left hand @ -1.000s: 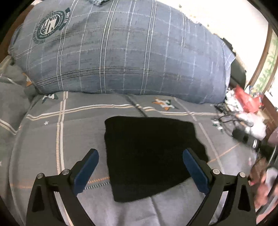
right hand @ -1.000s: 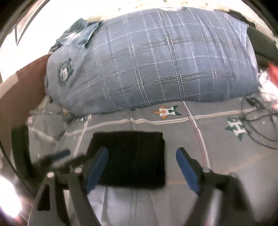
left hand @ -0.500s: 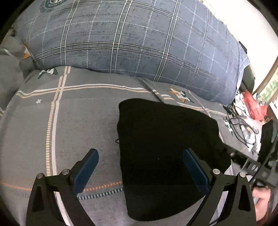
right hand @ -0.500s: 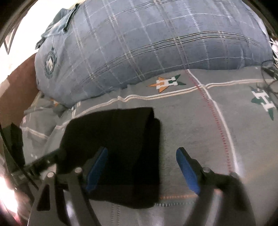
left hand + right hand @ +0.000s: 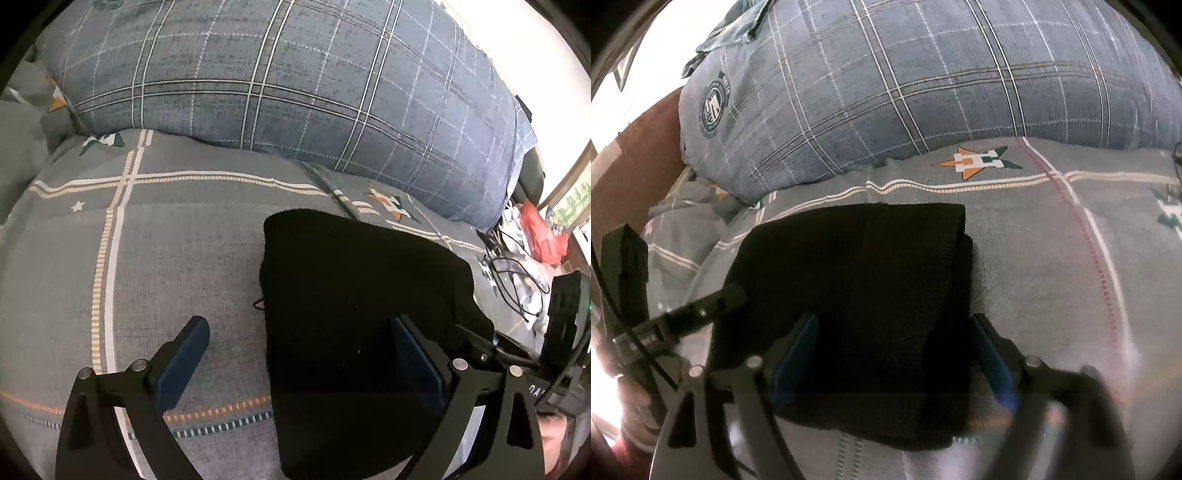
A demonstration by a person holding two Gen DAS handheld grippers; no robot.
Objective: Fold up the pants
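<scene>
The black pants (image 5: 354, 314) lie folded into a compact rectangle on the grey bed cover, also seen in the right wrist view (image 5: 857, 295). My left gripper (image 5: 301, 360) is open, just above the fold's left edge: its left finger is over the bed cover, its right finger over the black cloth. My right gripper (image 5: 895, 354) is open, straddling the fold's right part, with its right finger at the fold's right edge. Neither holds anything. Each gripper shows at the side of the other's view.
A large blue-grey plaid pillow (image 5: 288, 88) lies behind the pants and also shows in the right wrist view (image 5: 923, 81). Black cables (image 5: 517, 273) and red and white clutter (image 5: 539, 232) lie at the bed's right side. A brown headboard (image 5: 635, 155) stands at left.
Both grippers have come down and forward, closer to the folded pants. The fold now fills more of each view. Both stayed open.
</scene>
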